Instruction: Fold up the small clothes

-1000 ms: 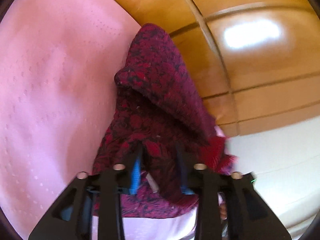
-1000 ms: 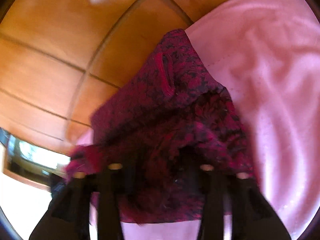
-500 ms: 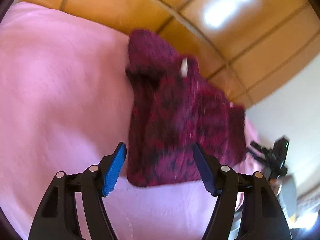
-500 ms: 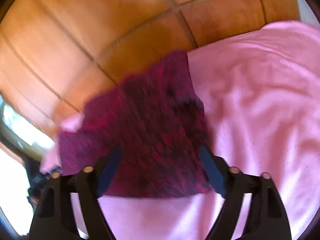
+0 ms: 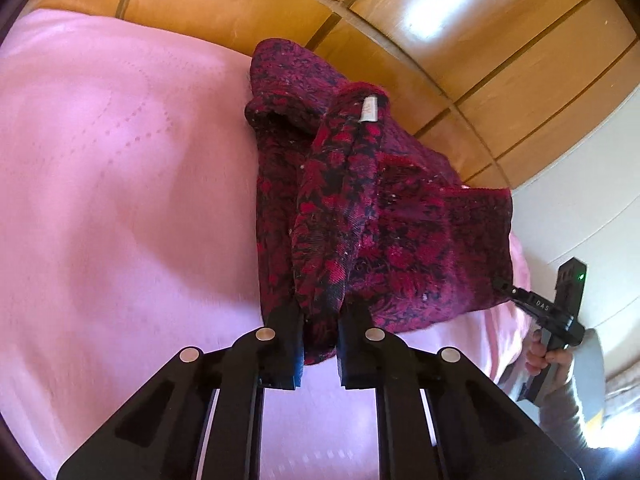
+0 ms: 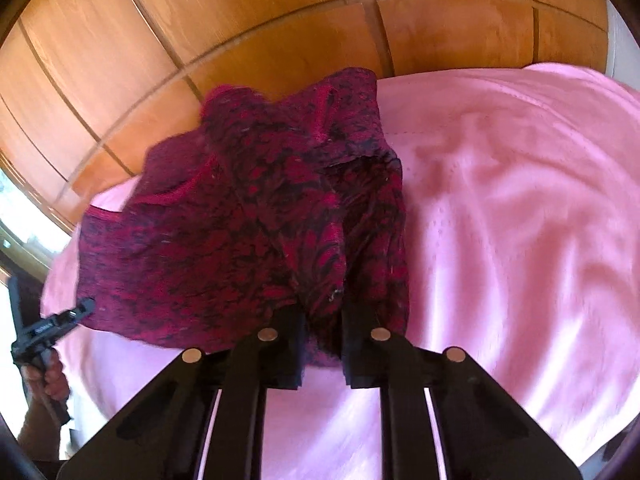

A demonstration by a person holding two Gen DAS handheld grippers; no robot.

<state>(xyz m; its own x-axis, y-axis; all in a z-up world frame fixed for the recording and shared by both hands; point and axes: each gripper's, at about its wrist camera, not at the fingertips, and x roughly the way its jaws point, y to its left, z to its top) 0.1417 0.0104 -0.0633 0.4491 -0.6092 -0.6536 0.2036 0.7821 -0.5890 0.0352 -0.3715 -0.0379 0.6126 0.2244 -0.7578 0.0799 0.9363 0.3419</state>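
Both grippers, left (image 5: 318,334) and right (image 6: 322,338), have just clenched on the red patterned garment (image 5: 360,216) lying on the pink bedsheet (image 5: 120,200) at frame centre; only left view shows its white tag (image 5: 368,109).

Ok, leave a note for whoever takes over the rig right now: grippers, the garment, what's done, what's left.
Left gripper: its fingers have just closed, pinching the near edge of the dark red patterned garment.
Right gripper: also just closed, pinching the near edge at the other side.
Garment: rumpled on the pink cover, beside the wooden panelling.
Done: both sides gripped.
Left: probably carry the gripped edge over to make the fold, flatten, release.
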